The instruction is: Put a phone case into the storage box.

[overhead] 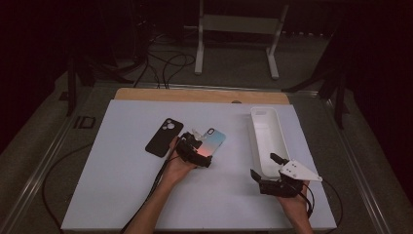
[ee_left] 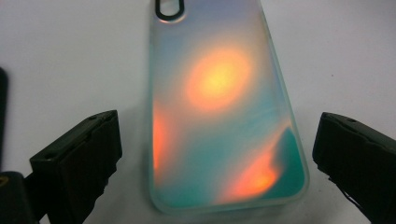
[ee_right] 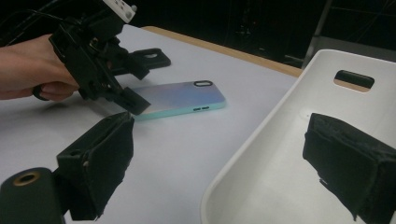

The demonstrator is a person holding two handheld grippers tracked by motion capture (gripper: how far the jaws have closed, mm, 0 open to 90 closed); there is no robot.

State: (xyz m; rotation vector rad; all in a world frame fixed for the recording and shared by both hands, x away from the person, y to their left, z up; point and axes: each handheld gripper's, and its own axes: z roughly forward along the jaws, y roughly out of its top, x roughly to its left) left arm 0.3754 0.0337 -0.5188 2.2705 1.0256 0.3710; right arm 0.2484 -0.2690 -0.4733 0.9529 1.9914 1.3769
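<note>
An iridescent teal-and-orange phone case (overhead: 215, 140) (ee_left: 219, 107) (ee_right: 180, 98) lies flat on the white table (overhead: 122, 195). My left gripper (overhead: 202, 149) (ee_left: 218, 140) (ee_right: 122, 95) is open. Its jaws stand either side of the case's near end, with gaps on both sides. A black phone case (overhead: 164, 137) (ee_right: 150, 57) lies just left of it. My right gripper (overhead: 264, 165) (ee_right: 224, 158) is open at the near end of a long white tray (overhead: 258, 127) (ee_right: 275, 154). One jaw is outside the tray's left wall and the other is over its inside.
The tray looks empty where it shows, with a handle slot (ee_right: 354, 79) in its far end. A wooden strip (overhead: 199, 95) runs along the table's far edge. Cables (overhead: 165, 63) and a white stand (overhead: 238, 29) sit on the floor beyond.
</note>
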